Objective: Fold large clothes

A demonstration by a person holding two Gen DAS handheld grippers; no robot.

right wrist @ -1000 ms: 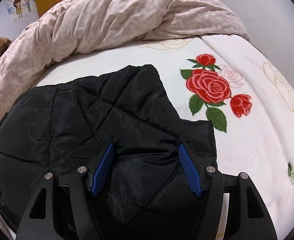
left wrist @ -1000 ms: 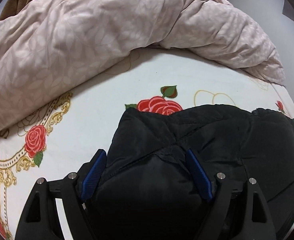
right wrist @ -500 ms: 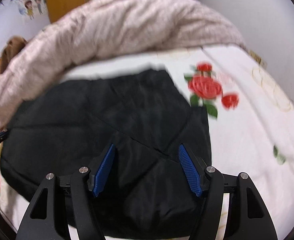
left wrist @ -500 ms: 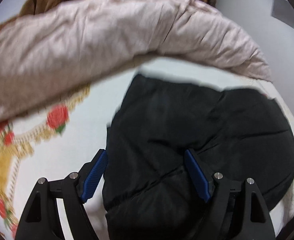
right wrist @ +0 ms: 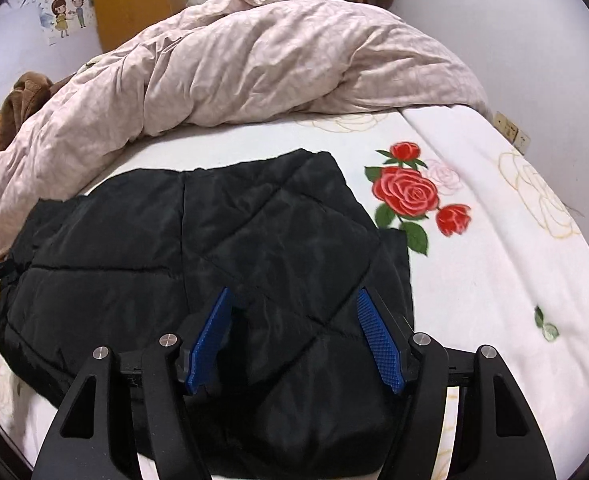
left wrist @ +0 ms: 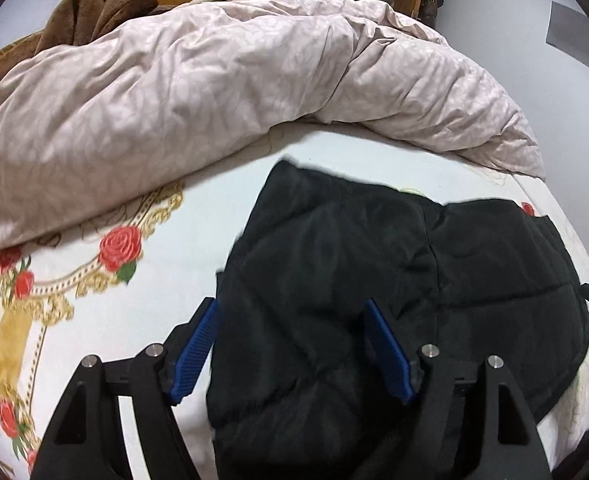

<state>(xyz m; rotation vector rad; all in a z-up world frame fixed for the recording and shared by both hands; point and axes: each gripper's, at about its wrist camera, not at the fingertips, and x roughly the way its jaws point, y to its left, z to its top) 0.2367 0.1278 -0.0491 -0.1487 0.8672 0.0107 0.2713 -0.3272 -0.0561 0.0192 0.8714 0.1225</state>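
At upper left of the left wrist view, brown plush blanket [left wrist: 94, 8] heaped behind pinkish duvet [left wrist: 214, 92], both pushed back, probably to clear folding room on rose-print sheet [left wrist: 74, 280]. Lower centre: left gripper [left wrist: 294, 352] over black quilted jacket [left wrist: 374, 280], jaws closing, fabric between them but not visibly pinched. Across in the right wrist view: same jacket [right wrist: 214, 248] lying folded mid-frame; right gripper [right wrist: 294, 340] spread wide above it, gripping nothing, likely released after laying the fold.
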